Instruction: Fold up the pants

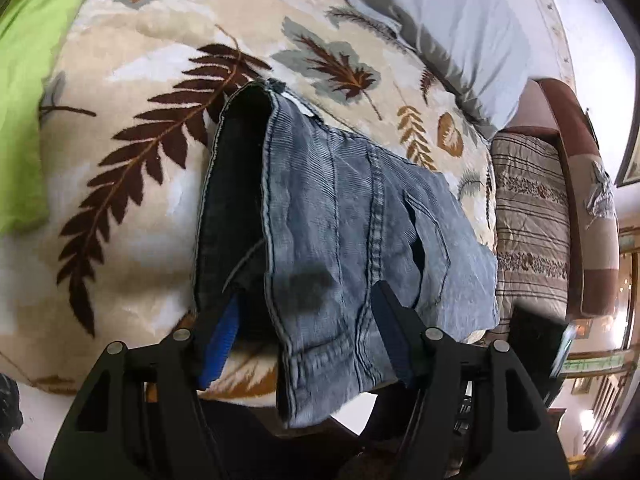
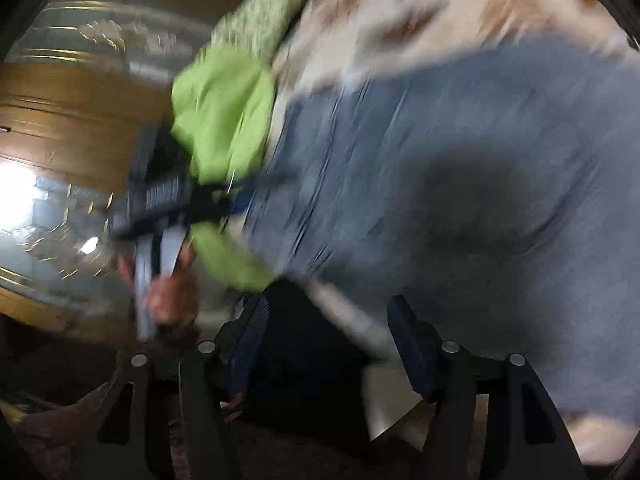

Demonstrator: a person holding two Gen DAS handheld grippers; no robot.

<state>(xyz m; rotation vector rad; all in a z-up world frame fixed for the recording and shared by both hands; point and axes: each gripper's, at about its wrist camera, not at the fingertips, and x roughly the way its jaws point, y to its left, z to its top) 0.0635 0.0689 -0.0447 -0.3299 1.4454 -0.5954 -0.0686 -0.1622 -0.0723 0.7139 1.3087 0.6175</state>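
Grey-blue corduroy pants (image 1: 340, 208) lie folded on a leaf-patterned blanket (image 1: 132, 80), their near end hanging over the bed's edge. My left gripper (image 1: 306, 336) is open and straddles that near end. Its blue-padded left finger (image 1: 220, 340) sits beside the dark inner fold, and the right finger (image 1: 394, 332) rests over the cloth without pinching. The right wrist view is badly blurred. There the pants (image 2: 460, 200) fill the right side, and my right gripper (image 2: 330, 344) stands open near their edge with nothing held. A hand (image 2: 172, 296) carries the left gripper (image 2: 236, 200) at the pants' far edge.
A lime-green cloth (image 1: 24, 100) lies at the blanket's left side, blurred in the other view as the green cloth (image 2: 224, 120). A pale grey pillow (image 1: 460, 40) sits at the back right. A striped quilt (image 1: 532, 220) and a brown bed frame (image 1: 576, 160) border the right.
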